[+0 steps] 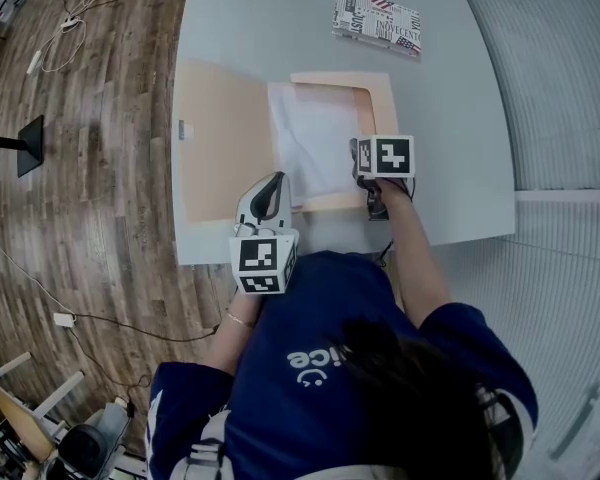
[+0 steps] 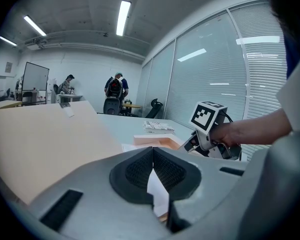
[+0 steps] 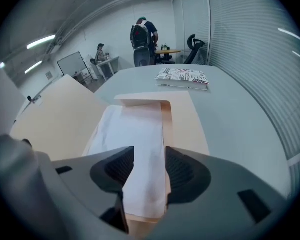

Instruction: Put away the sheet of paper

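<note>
An open tan folder (image 1: 220, 138) lies on the grey table, and the white sheet of paper (image 1: 315, 143) rests on its right half, its far edge under the folder's pocket (image 1: 380, 98). My right gripper (image 1: 362, 173) points steeply down over the sheet's near right part. In the right gripper view the jaws (image 3: 149, 171) stand apart above the sheet (image 3: 135, 134) and the pads do not press on it. My left gripper (image 1: 271, 183) sits at the sheet's near left corner. Its pads (image 2: 151, 165) meet, with a strip of the sheet (image 2: 157, 194) between them.
A printed book (image 1: 377, 20) lies at the table's far right. The table's near edge (image 1: 460, 223) runs just below the folder. Wooden floor with cables lies to the left. In the gripper views, people stand at desks far across the room (image 2: 115, 91).
</note>
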A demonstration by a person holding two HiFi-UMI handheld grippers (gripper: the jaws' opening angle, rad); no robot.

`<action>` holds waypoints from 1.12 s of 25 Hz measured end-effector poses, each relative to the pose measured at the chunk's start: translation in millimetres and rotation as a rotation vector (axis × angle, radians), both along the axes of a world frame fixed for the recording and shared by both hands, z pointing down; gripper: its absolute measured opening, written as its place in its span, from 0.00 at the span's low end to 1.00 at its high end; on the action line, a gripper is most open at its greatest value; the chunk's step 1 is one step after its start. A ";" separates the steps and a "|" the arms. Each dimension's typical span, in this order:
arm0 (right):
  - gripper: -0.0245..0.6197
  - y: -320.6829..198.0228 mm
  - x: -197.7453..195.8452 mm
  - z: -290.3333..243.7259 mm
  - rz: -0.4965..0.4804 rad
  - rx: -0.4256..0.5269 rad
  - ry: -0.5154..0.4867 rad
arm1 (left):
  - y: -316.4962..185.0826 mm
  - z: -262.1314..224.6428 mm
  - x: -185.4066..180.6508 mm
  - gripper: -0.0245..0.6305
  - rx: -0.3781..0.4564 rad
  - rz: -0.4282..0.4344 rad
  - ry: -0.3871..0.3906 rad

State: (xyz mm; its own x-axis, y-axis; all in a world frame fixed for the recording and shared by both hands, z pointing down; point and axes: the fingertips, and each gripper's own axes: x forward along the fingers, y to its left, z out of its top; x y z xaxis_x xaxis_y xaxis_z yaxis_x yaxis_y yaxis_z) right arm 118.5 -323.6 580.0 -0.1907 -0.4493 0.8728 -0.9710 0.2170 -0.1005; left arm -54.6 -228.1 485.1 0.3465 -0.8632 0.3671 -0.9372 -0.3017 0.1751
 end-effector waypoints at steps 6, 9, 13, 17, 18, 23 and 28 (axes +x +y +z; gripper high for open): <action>0.49 7.6 -5.4 -31.4 0.015 0.099 -0.182 | 1.2 -1.5 0.7 0.04 0.009 0.004 0.012; 0.48 12.8 -4.7 -48.9 0.003 0.177 -0.200 | 1.4 -3.2 1.1 0.04 0.012 0.005 0.021; 0.35 22.8 -7.2 -82.0 -0.021 0.366 -0.209 | 0.9 -8.2 1.8 0.04 0.018 0.010 0.037; 0.32 39.3 -14.6 -97.8 -0.038 0.494 -0.163 | -0.7 -12.0 3.1 0.04 0.032 0.021 0.037; 0.32 44.7 -17.4 -98.9 -0.046 0.510 -0.150 | -0.6 -12.6 3.6 0.04 0.034 0.023 0.037; 0.31 73.8 -28.4 -91.4 -0.066 0.508 -0.140 | 1.8 -12.4 8.3 0.04 0.035 0.038 0.041; 0.23 91.6 -30.2 -86.6 -0.057 0.516 -0.145 | 8.1 -7.4 16.6 0.04 0.020 0.060 0.040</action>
